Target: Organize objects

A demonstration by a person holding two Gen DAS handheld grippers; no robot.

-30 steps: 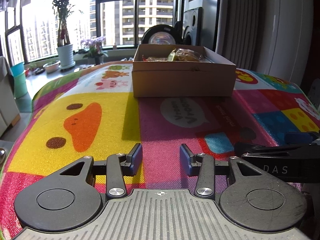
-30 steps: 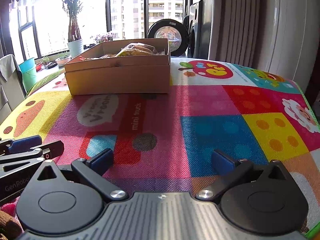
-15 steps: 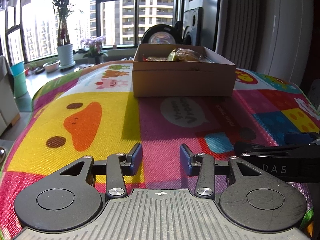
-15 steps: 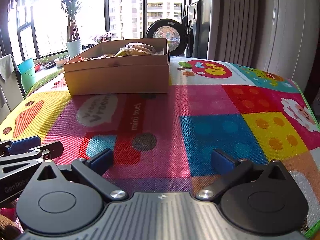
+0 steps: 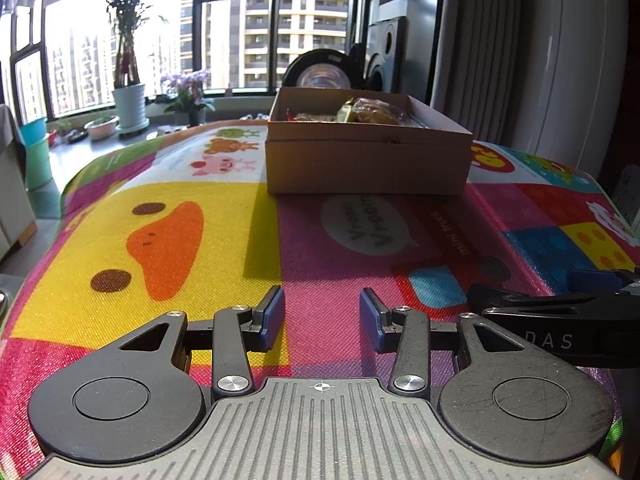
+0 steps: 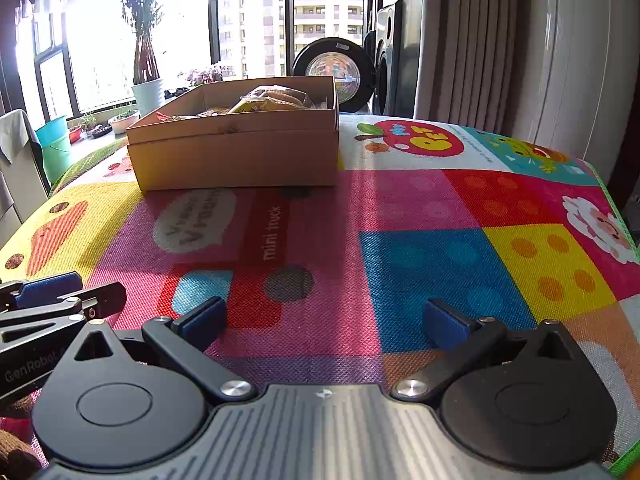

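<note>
An open cardboard box stands at the far side of a colourful play mat. Wrapped snack packets lie inside it. My left gripper hovers low over the near part of the mat, open, with nothing between its blue pads. My right gripper is beside it to the right, open wider and also empty. Each gripper shows at the edge of the other's view: the right one, the left one.
Behind the table are tall windows, a potted plant, a round dark device and a speaker. Grey curtains hang at the right. A teal bucket stands on the floor at left.
</note>
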